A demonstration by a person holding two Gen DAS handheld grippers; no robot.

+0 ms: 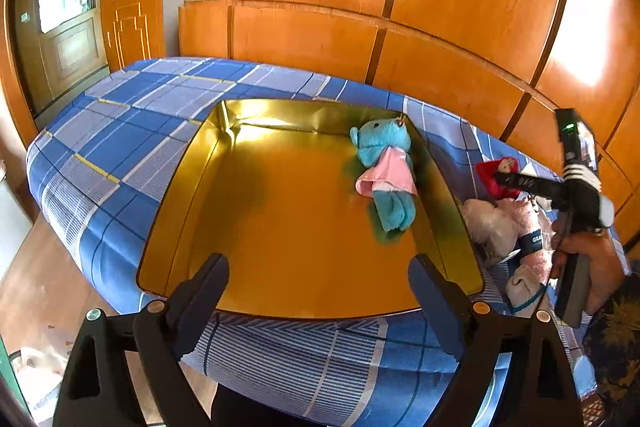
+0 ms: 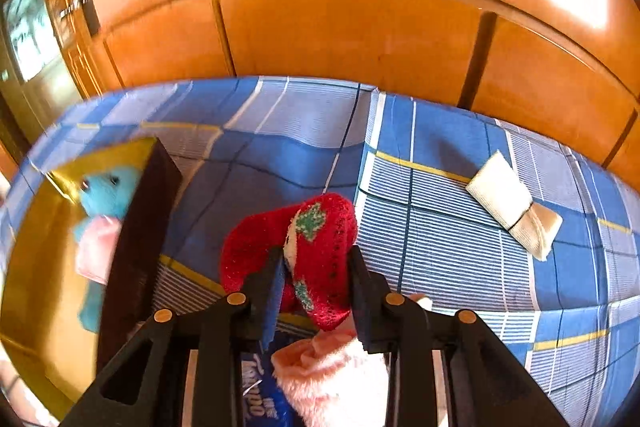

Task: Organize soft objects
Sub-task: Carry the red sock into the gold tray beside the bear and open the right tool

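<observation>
Fingers (image 2: 362, 291) of our right gripper (image 2: 316, 279) pinch the red sock (image 2: 320, 247), its length running up and away above the checked bedspread (image 2: 440, 227). Our left gripper (image 1: 316, 291) hangs spread, angled down over the gold tin (image 1: 280, 227), where the blue bear (image 1: 384, 171) lies lengthwise along the right wall.

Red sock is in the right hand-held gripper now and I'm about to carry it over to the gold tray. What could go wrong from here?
1. The right hand-held gripper pinches only part of the red sock; the loose rest could snag the gold tray wall.
2. The blue teddy lies against that wall, so a drop there might land on it.
3. The pink plush underneath may get dragged along.
</observation>
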